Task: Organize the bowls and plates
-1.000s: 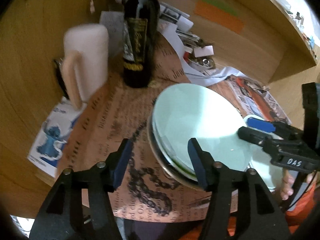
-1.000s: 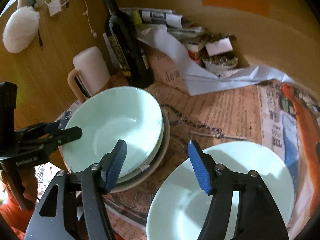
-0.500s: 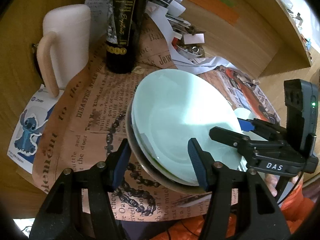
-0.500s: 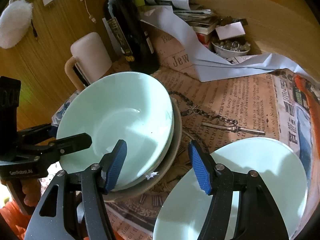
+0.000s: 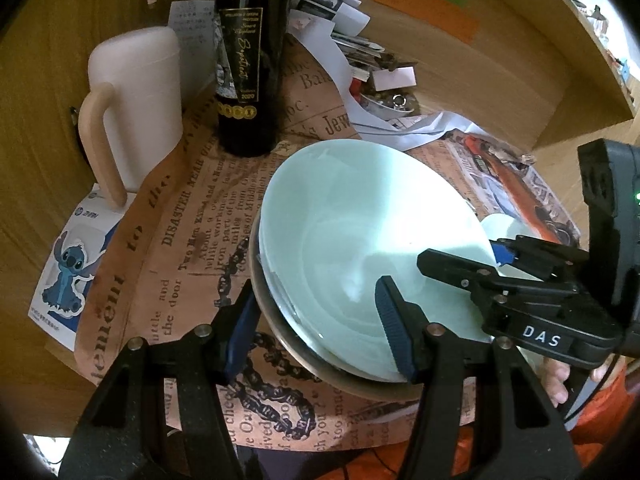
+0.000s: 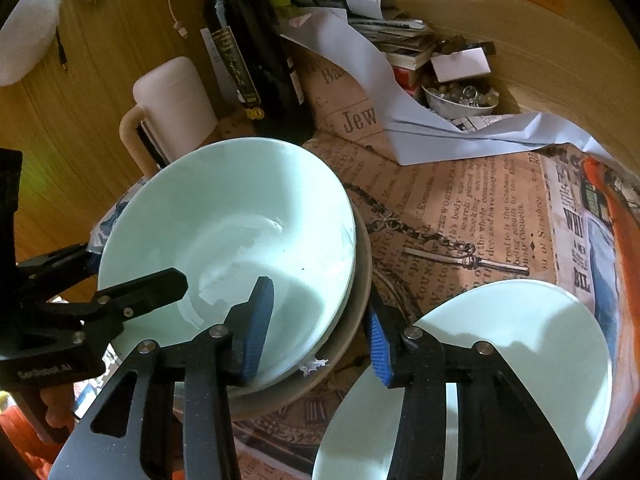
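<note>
The left gripper (image 5: 316, 308) stands about half open. It straddles the near rim of the bowl stack, one pad outside and one pad inside, and I see no pad pressing on the rim. The stack sits just in front of the wine bottle (image 5: 250, 60), on the side toward the person. It has a pale green bowl (image 5: 360, 240) on top, at least one more green rim under it, and a grey bowl (image 5: 304, 356) at the bottom.

The right gripper (image 6: 318, 312) takes the same stack from the side that is right of the bottle. Its jaws have just been closing, with the bowl walls between them. I cannot tell if the pads already press. A pale green plate (image 6: 500, 340) lies further right of the bottle and nearer to the person, just under this gripper.

I judge these risks:
- The glazed walls are smooth and sloped, so a narrow grip on one side can slip.
- The pads perhaps catch several rims together, so a lower bowl can come up and then drop.
- If only one side lifts, the stack tilts and the bowls slide.
- The bottle stands close behind, so a push forward can knock it over
</note>
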A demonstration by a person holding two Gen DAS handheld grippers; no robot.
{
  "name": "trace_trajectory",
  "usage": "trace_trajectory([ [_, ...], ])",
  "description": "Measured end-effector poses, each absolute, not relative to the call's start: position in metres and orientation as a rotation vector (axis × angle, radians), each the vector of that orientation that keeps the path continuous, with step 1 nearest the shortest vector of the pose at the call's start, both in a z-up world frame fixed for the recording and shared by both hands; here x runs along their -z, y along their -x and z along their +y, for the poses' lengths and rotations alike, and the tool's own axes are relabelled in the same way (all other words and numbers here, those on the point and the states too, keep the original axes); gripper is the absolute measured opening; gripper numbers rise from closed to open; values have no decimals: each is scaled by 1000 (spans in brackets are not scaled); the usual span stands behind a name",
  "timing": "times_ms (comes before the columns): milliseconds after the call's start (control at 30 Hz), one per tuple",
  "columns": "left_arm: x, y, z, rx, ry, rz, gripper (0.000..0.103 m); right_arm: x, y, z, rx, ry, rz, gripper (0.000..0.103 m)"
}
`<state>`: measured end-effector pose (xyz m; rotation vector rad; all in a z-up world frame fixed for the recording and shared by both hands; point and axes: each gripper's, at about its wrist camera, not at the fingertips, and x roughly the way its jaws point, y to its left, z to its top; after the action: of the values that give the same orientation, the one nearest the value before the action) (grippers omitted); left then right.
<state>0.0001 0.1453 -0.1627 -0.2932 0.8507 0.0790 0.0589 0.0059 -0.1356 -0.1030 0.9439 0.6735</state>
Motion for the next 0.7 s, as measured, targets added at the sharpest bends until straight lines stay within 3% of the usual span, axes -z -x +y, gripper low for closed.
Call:
trace_trajectory([
  [700, 144, -6, 136, -95, 283, 808, 58, 116, -60, -14, -674, 18, 892, 33],
])
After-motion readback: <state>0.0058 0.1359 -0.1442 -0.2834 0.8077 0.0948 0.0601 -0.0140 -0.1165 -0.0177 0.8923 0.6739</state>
